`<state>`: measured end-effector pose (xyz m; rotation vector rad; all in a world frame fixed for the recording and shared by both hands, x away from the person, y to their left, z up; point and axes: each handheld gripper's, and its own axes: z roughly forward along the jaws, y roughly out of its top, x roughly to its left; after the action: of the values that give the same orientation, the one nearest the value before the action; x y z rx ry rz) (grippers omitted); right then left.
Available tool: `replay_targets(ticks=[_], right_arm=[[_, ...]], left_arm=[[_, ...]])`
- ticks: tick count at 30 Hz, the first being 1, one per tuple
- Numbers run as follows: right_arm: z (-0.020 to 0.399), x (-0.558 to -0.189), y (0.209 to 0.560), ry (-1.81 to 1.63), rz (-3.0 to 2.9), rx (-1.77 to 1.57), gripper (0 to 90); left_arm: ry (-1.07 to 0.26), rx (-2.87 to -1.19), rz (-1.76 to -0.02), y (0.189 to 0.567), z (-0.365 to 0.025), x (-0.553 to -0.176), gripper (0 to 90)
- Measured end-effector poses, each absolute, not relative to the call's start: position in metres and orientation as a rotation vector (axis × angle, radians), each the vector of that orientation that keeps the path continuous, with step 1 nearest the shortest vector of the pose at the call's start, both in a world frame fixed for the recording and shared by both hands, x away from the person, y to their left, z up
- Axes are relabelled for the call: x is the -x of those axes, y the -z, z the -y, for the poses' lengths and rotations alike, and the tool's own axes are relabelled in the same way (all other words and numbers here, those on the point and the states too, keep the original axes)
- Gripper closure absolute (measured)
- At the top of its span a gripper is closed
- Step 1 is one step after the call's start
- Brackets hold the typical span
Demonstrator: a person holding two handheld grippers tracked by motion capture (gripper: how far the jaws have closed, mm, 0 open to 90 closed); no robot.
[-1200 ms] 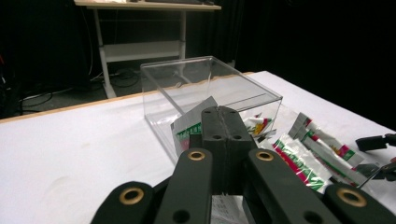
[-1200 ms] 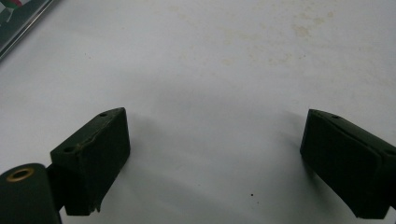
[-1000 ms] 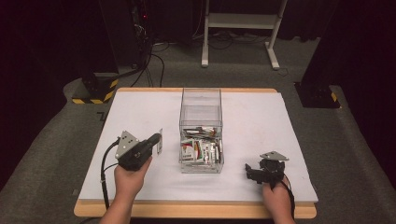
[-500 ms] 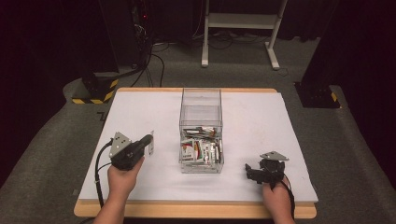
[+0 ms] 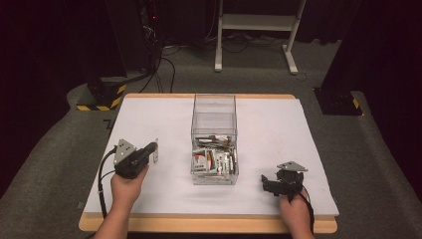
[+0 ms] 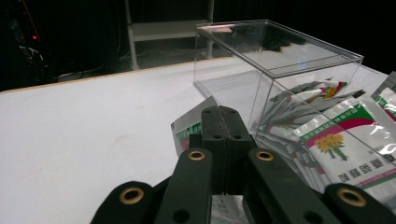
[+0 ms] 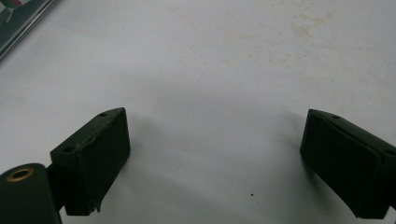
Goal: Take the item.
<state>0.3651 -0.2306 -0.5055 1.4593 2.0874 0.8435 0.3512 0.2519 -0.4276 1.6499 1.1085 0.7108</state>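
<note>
Here the left gripper (image 5: 153, 152), jaws pinched on a silver packet (image 6: 189, 133), sits just left of the clear box (image 5: 214, 139), nearer to it than the right gripper (image 7: 215, 163), which rests wide and empty on the table (image 5: 298, 129).

— Any legible print?

— Sachets (image 6: 348, 154) inside the clear box (image 6: 280, 51) carry a yellow flower emblem over a line of characters, seen in the left gripper view; the characters are too blurred to read.

— Elsewhere?

— A dark mark on the floor (image 5: 107, 123) beside the worktop (image 5: 149, 119); illegible. No readable brand or number.
</note>
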Motion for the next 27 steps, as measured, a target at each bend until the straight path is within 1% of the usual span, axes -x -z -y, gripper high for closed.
replay_targets(ticks=[9,16,27], right_arm=[[0.231,-0.365,0.506,-0.844,-2.087,-1.459,8.1],[0.231,-0.365,0.505,-0.841,-2.088,-1.459,8.2],[0.230,-0.365,0.505,-0.840,-2.087,-1.460,8.3]], left_arm=[[-0.723,-1.645,-1.124,0.424,-0.260,-0.360,90.0],[-0.729,-1.659,-1.139,0.424,-0.265,-0.376,90.0],[-0.738,-1.663,-1.175,0.434,-0.274,-0.394,90.0]])
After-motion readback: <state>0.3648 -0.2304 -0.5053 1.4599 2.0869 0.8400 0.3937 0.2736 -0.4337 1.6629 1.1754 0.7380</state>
